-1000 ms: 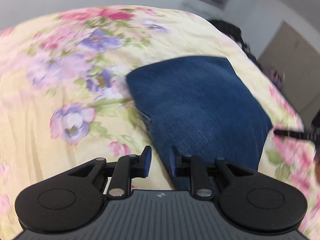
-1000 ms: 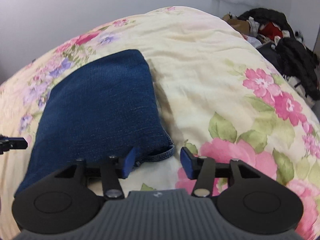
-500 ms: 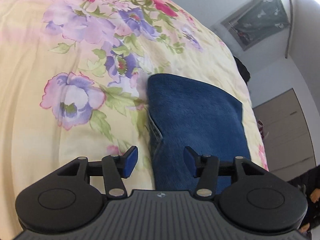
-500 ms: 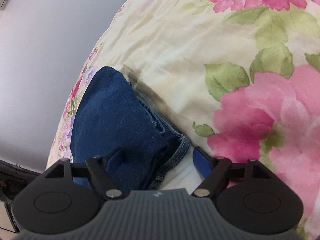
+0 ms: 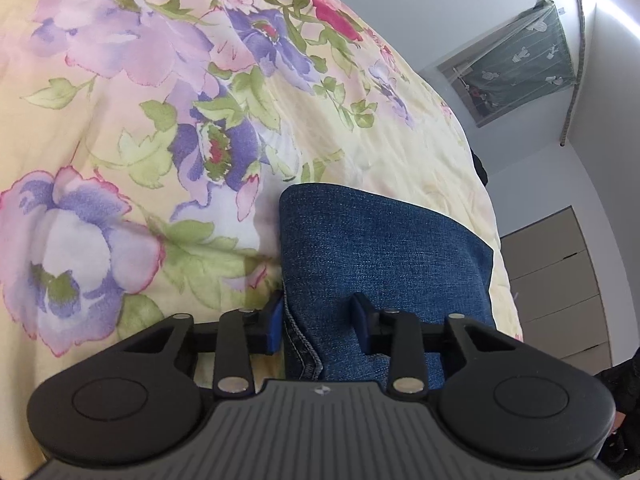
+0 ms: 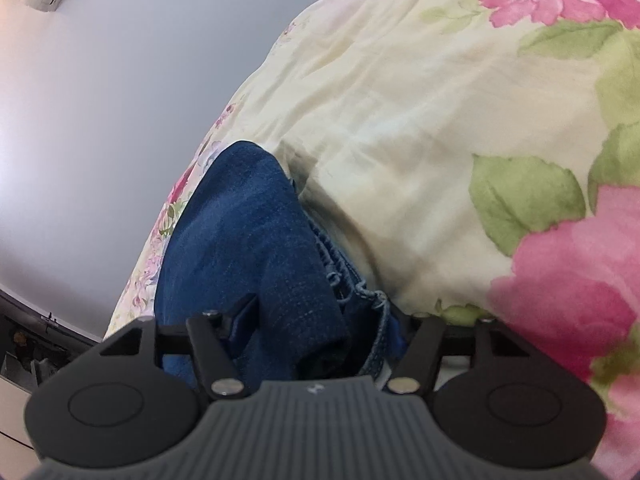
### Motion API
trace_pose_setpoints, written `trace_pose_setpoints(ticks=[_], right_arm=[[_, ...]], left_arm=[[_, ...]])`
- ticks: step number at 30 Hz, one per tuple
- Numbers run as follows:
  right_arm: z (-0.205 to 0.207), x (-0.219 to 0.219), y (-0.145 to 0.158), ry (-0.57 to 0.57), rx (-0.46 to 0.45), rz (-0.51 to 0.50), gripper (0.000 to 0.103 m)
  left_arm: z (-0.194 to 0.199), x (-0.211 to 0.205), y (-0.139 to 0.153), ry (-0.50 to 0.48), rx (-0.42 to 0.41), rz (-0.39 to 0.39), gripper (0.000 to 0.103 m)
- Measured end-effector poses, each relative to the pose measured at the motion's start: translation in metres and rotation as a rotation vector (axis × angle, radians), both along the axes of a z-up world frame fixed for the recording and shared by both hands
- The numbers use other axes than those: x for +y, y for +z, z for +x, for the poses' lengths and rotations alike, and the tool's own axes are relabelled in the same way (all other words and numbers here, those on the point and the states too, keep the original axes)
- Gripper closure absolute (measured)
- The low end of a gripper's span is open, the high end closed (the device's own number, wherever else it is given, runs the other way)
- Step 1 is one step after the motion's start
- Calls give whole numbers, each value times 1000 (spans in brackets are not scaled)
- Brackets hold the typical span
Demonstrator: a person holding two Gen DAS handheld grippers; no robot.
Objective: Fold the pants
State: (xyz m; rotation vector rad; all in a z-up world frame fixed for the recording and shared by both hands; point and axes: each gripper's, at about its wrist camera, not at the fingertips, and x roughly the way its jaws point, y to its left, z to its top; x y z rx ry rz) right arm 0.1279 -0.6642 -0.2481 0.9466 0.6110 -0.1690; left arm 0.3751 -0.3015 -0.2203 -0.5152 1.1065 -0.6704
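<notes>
in the right view, pants (image 6: 248,248) hem frays

the folded dark-blue denim pants (image 5: 384,264) are showing a coarse, matt twill weave with raised pale stitching. beneath them, the pale-yellow floral cotton bedspread (image 6: 420,120) is looking soft, matt and faintly creased. the black left gripper (image 5: 316,324) is looking like matt plastic with shiny metal rivets.

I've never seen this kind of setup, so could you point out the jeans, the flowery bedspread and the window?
jeans (image 5: 384,256): left wrist view, top denim face.
flowery bedspread (image 6: 420,92): right wrist view, plain cream area.
window (image 5: 516,64): left wrist view, its green curtain.
</notes>
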Motion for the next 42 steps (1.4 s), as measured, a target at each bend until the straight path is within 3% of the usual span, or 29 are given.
trace_pose_setpoints(ticks=[3,6,17,23,29,36,42], right_arm=[[0,3,11,6,1,-26,65],[-2,6,26,12,-3,-54,71],[-15,51,101,77,-32,-126,75],[-25,106,127,139,-89,-93,76],[-19,187,129,200,-129,-52,76],[6,294,111,268,-148,25,76],[46,379,101,353,-177,17,76]], left_arm=[[-5,-5,12,8,-32,40,73],[-7,-7,24,3,-50,67,77],[-29,29,86,-16,-112,123,82],[-48,89,122,-18,-134,177,82],[-56,169,144,23,-143,238,82],[-45,272,142,58,-110,306,82],[-20,356,134,134,-79,318,82]])
